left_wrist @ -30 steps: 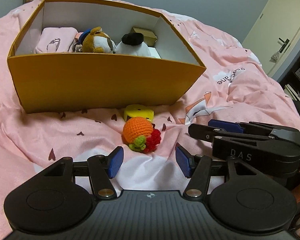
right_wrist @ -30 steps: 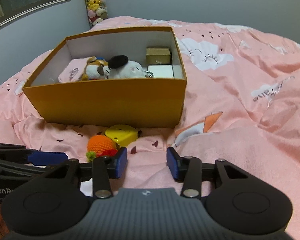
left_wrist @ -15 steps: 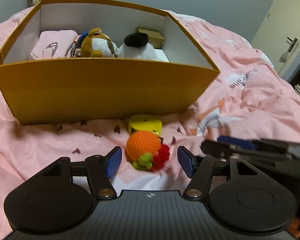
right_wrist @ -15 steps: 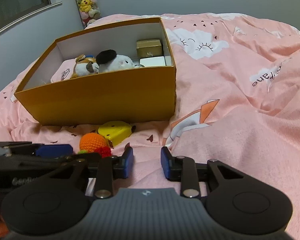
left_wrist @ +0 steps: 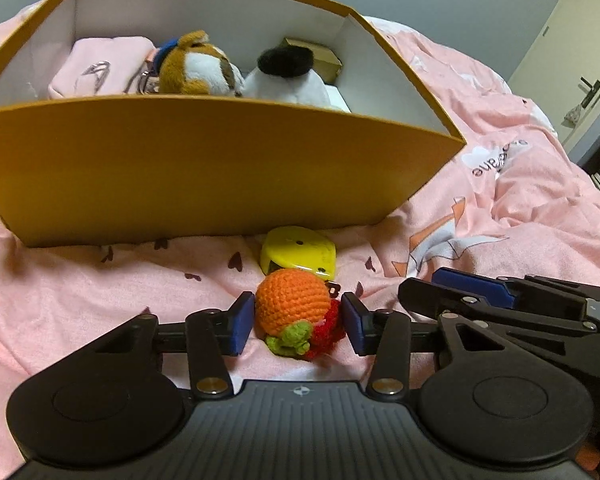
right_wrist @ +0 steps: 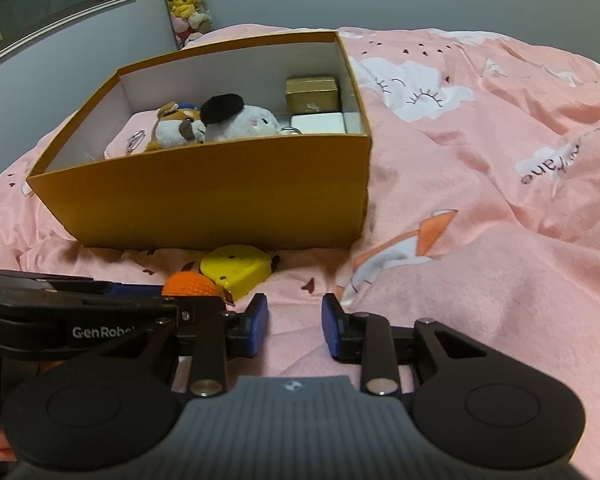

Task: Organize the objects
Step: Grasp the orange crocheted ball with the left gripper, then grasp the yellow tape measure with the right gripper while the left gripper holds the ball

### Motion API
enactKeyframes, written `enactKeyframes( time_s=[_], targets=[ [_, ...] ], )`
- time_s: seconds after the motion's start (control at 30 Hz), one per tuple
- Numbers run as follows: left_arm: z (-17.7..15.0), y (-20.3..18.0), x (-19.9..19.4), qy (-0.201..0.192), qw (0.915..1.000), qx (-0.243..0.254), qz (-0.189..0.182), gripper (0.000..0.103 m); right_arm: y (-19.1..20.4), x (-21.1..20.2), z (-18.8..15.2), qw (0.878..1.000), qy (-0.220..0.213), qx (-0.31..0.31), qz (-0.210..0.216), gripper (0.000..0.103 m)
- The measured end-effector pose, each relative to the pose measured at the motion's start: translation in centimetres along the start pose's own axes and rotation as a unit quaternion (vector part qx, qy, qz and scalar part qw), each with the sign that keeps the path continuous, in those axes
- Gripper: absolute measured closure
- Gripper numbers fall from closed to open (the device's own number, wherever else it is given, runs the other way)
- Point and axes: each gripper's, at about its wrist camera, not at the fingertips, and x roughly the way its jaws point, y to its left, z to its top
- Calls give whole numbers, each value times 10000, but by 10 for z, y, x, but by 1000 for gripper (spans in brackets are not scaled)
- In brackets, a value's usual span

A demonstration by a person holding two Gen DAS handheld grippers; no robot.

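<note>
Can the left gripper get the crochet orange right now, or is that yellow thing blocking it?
Probably yes. The left gripper is open with the crochet orange already between its blue pads. The yellow case sits behind the orange, toward the box, not between the fingers. The right gripper is off to the side.

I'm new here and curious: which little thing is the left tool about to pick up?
Find the big orange box on the pink bedspread. Just in front of it lies a flat yellow tape measure; nearer still, between the left gripper's blue fingers, sits the crocheted orange ball, knitted, with green and red bits.
</note>
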Motion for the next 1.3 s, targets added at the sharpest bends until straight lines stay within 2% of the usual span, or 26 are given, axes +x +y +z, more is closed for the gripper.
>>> enactKeyframes(
  time_s=[0.2, 0.37, 0.43, 0.77, 0.87, 1.07, 1.3],
  targets=[
    [7, 8, -22, -295, 9987, 36, 405, 51, 9, 10, 13, 9995, 118, -167, 259, 65],
    [15, 21, -23, -396, 9970, -21, 660, 51, 24, 31, 24, 9976, 329, -498, 347, 61],
    [17, 25, -22, -420, 9961, -56, 772, 51, 27, 40, 27, 9973, 452, -486, 315, 54],
    [18, 49, -14, -287, 9945, -352, 940, 51, 40, 72, 36, 9968, 770, 119, 196, 51],
    [17, 54, -13, -217, 9943, -432, 955, 51, 43, 80, 36, 9967, 776, 226, 84, 45],
    [16, 55, -13, -202, 9945, -396, 953, 51, 47, 93, 30, 9964, 827, 180, -61, 43],
    [15, 54, -18, -227, 9948, -355, 924, 51, 48, 86, 30, 9972, 732, 126, -57, 46]
  ],
)
